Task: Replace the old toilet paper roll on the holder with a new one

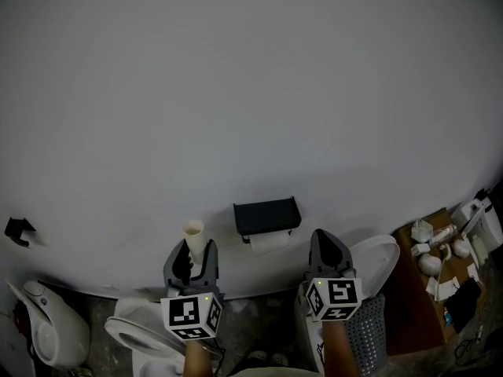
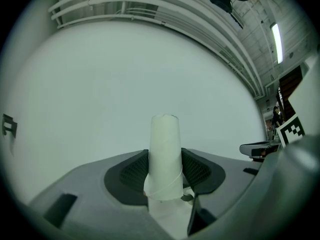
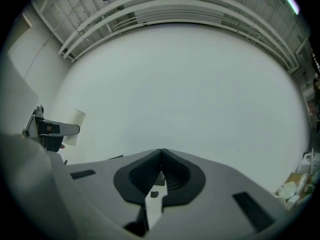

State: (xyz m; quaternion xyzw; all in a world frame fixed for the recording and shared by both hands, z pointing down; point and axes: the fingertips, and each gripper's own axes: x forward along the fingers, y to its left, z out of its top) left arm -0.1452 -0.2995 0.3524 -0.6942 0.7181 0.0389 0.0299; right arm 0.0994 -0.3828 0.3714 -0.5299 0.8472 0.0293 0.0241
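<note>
A black lidded paper holder [image 1: 267, 215] is fixed to the white wall, with white toilet paper [image 1: 269, 243] under its lid. Left of it and lower, my left gripper [image 1: 193, 253] is shut on a pale cardboard tube [image 1: 193, 232] that stands upright between the jaws. In the left gripper view the tube [image 2: 164, 139] rises from between the pads of this gripper [image 2: 165, 176]. My right gripper [image 1: 325, 240] is to the right of the holder, shut and empty. In the right gripper view its jaws [image 3: 161, 154] meet, and the holder [image 3: 50, 129] shows at the far left.
A white toilet [image 1: 141, 338] stands below my left gripper and another raised seat lid [image 1: 379, 259] is by my right one. A white fixture [image 1: 49, 327] sits at the lower left. A brown table [image 1: 416, 305] with several small items stands at the right.
</note>
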